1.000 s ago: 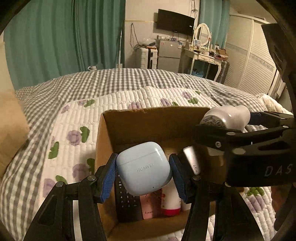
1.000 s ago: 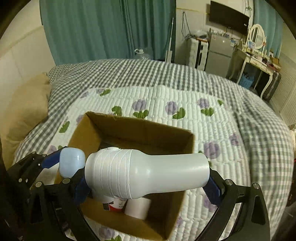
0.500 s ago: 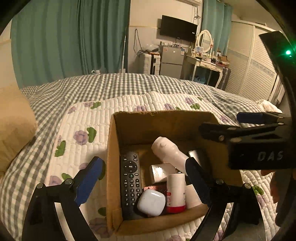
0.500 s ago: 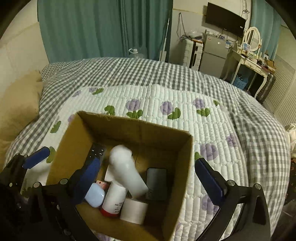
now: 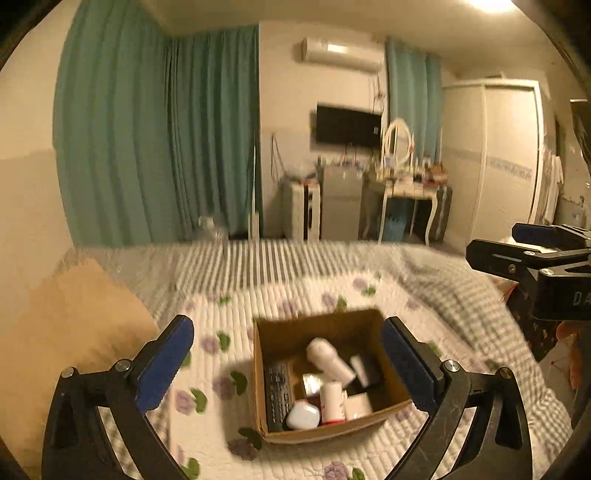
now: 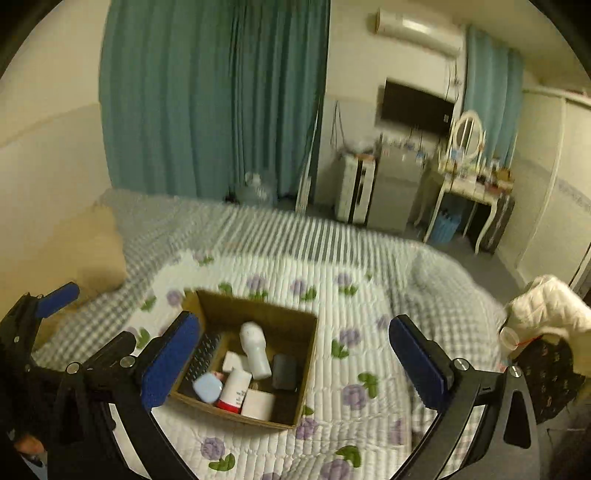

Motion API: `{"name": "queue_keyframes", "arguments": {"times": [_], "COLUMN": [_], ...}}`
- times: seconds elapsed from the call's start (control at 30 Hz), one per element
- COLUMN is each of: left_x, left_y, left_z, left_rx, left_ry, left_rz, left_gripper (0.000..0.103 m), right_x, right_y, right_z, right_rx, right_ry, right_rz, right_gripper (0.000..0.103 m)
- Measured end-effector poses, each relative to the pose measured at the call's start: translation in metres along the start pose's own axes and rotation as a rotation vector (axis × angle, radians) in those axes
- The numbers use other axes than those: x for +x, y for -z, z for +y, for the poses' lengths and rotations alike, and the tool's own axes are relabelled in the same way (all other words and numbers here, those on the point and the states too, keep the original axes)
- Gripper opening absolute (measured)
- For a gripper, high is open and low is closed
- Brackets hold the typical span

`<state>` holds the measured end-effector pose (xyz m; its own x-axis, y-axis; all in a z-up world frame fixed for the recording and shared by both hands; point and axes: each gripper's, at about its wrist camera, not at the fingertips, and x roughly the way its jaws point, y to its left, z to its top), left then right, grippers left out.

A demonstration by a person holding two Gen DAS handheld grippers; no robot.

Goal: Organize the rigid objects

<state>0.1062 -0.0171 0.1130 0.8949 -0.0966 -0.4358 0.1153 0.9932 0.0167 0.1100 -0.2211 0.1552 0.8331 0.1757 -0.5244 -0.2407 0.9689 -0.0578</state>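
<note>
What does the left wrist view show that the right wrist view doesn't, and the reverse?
Only the left wrist view: the wardrobe and the lit ceiling light.

Only the right wrist view: a white quilted garment at the bed's right edge.

Both: the cardboard box on the floral quilt, holding the remote, white bottle and earbud case; left gripper and right gripper, jaws open, empty.
</note>
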Motion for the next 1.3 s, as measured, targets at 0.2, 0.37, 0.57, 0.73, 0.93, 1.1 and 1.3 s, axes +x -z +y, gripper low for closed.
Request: {"name": "queue_keyframes", "arguments": {"times": [0.2, 0.37, 0.57, 0.73, 0.93, 1.1, 1.3], "left_x": [-0.048, -0.063, -0.05, -0.024, -0.01, -0.013, -0.011], "left_y": [-0.01, 0.011, 0.056, 0.094, 0.118, 0.118, 0.119], "left_z": [-0.005, -0.005, 0.003, -0.005, -0.003, -0.006, -0.006], "left_rx": [0.015, 0.002, -0.066, -0.003, -0.022, -0.013, -0.027], "left_ry": [-0.014, -0.029, -0.063, -0.16, -0.126, -0.105, -0.087], "left_rz": [-0.113, -0.147, -0.148, -0.163, -0.107, -0.109, -0.085], "left_gripper": [0.103, 0.103, 0.103, 0.103, 0.103, 0.103, 0.103], "right_x": [-0.069, -0.089, -0.064, -0.016, 0.014, 0.017, 0.016], "right_y": [-0.001, 0.032, 0.098, 0.139, 0.155, 0.158, 0.157], "right_z": [-0.002, 0.006, 0.017, 0.019, 0.018, 0.015, 0.014], "right_rx": [0.02, 0.03, 0.014, 0.049, 0.058, 0.067, 0.071], "right_ry": [0.012, 0.02, 0.042, 0.006, 0.0, 0.015, 0.017], "right_rz": [-0.16, -0.221, -0.266, -0.208, -0.156, -0.152, -0.151], "right_gripper": [0.103, 0.103, 0.103, 0.103, 0.103, 0.103, 0.103]}}
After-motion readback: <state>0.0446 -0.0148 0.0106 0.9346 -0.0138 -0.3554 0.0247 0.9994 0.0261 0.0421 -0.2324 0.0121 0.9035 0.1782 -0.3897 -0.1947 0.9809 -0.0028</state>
